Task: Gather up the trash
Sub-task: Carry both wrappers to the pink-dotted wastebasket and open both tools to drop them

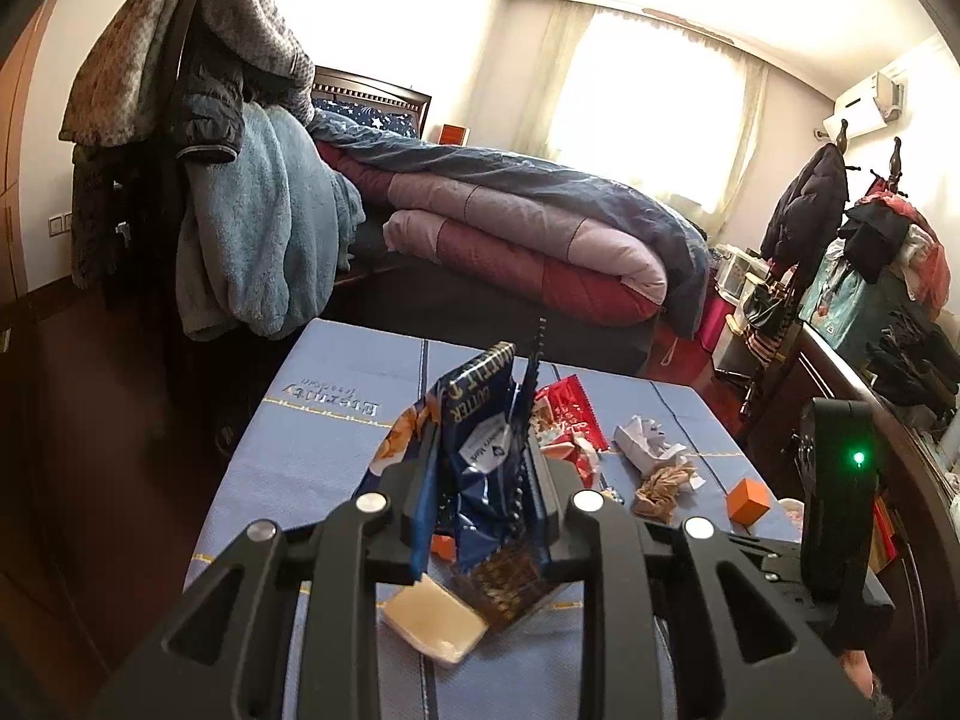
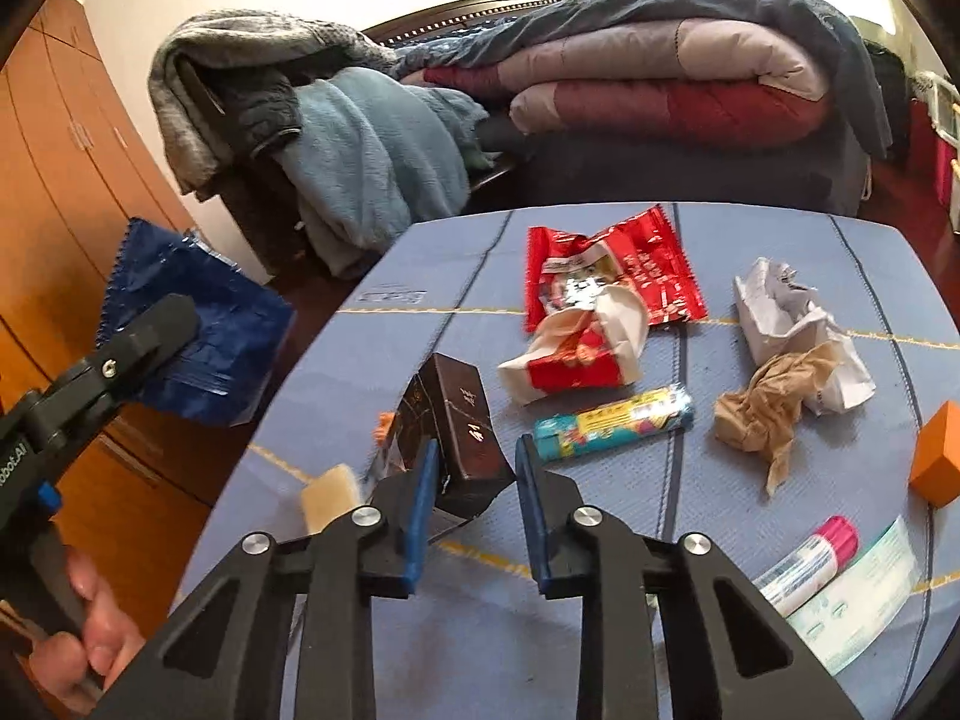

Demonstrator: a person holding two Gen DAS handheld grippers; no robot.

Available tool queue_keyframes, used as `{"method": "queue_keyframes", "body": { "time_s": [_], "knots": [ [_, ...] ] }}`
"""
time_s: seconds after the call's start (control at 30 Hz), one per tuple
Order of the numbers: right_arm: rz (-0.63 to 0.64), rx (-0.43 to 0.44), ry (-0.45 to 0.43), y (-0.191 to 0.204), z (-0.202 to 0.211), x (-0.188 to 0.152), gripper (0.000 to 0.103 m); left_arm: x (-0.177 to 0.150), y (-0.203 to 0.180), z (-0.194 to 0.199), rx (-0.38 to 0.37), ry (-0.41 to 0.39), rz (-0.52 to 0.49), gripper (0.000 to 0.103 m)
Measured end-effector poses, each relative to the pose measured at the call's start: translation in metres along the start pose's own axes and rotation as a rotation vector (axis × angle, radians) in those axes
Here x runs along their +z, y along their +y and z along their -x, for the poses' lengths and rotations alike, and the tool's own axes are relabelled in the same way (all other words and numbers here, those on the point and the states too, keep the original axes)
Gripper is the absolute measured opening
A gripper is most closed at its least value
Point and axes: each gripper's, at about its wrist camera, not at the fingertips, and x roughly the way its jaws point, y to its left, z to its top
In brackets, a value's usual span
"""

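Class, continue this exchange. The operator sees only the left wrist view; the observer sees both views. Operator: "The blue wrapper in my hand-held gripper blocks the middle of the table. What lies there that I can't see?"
Observer: A teal printed roll lies just on the camera's side of the crumpled red-and-white wrapper.
Operator: Anything at the near right edge?
Observer: A glue stick with a pink cap, lying along a pale printed packet.
Operator: Does the orange box touch it?
Observer: No, the orange box stands apart, farther back.
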Motion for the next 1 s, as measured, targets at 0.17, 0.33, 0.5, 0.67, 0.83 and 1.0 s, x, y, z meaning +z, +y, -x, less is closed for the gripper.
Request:
{"method": "queue_keyframes", "body": {
  "time_s": [0.17,0.33,0.5,0.67,0.83,1.0],
  "knots": [
    [0.047,-0.033,-0.043,0.019,0.024,-0.011,0.024,0.001,0.0,0.01,0.012,-0.006,-0.002,0.027],
    [0.004,-0.072,-0.073,0.004,0.051,-0.027,0.024,0.002,0.001,0.019,0.012,-0.013,-0.004,0.027],
    [0.015,-0.147,-0.116,-0.005,0.083,-0.037,0.024,0.002,-0.011,0.023,-0.014,-0.016,-0.017,0.027],
    [0.019,-0.214,-0.156,-0.017,0.116,-0.049,0.024,0.0,-0.042,0.021,-0.064,-0.006,-0.062,0.027],
    [-0.028,-0.267,-0.2,-0.047,0.155,-0.062,0.024,-0.007,-0.089,0.017,-0.131,0.012,-0.124,0.027],
    [-0.096,-0.337,-0.258,-0.084,0.198,-0.075,0.024,-0.014,-0.152,0.009,-0.228,0.034,-0.21,0.027]
  ]
}}
